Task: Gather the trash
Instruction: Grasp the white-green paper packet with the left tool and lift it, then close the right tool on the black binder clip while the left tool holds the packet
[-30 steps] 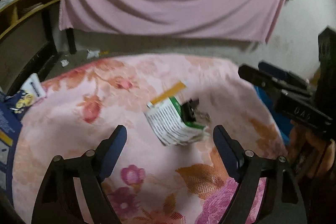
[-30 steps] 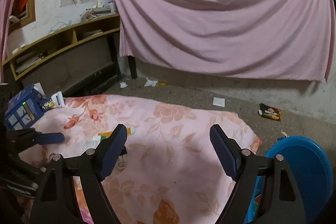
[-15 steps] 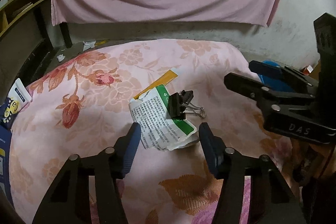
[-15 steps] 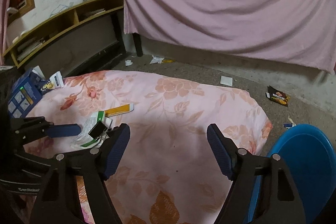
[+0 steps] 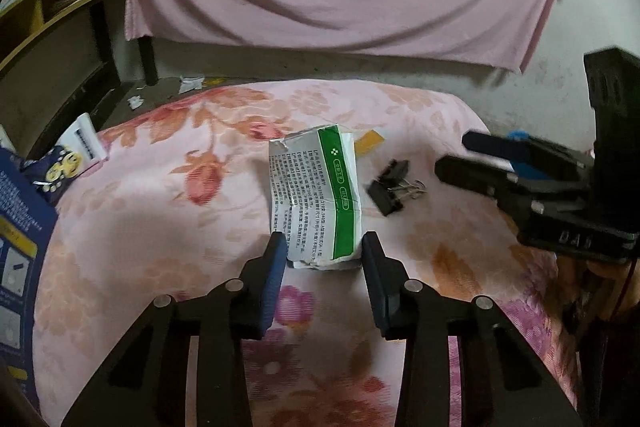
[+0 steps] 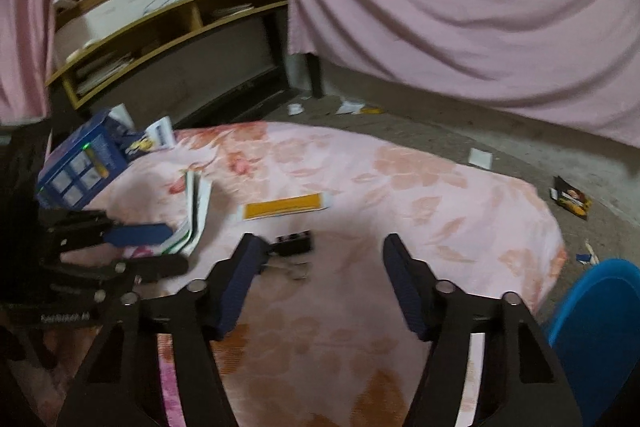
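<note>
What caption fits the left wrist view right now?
Left tongs closing around a green-and-white packet on the floral cloth, binder clip beside it.

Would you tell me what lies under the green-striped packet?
The packet lies on the floral cloth, its near end between the closing left gripper jaws. Its far corner overlaps an orange strip. Anything else beneath is covered.

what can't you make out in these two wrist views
- White and green packet: print too small to read, left wrist view; whether the left gripper, closing, touches it.
- Binder clip: blurred, partly behind a finger, right wrist view.
- Blue bin: cut by frame edge.
</note>
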Available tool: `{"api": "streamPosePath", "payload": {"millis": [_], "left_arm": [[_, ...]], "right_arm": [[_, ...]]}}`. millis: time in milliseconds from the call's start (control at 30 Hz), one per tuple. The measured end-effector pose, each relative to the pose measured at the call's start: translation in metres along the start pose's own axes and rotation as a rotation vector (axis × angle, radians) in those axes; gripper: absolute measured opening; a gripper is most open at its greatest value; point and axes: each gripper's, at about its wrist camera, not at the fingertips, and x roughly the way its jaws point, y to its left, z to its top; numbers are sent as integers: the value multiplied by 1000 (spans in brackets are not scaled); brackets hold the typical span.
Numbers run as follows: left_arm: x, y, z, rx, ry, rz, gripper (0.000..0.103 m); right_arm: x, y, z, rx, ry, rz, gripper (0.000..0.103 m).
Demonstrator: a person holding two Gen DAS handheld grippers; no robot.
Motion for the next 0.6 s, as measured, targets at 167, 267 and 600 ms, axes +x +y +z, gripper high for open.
{"api": "streamPosePath", "payload": {"millis": [167, 267, 600], "left_arm": [[-9, 10, 0, -35, -15, -1, 33], [-15, 16, 0, -43, -22, 10, 33], [-26, 17, -5, -67, -40, 44, 33]], "right_arm": [[16, 19, 1, -62, 67, 63, 51], [30, 26, 2, -86, 125, 105, 50], [45, 25, 5, -73, 170, 124, 34]]}}
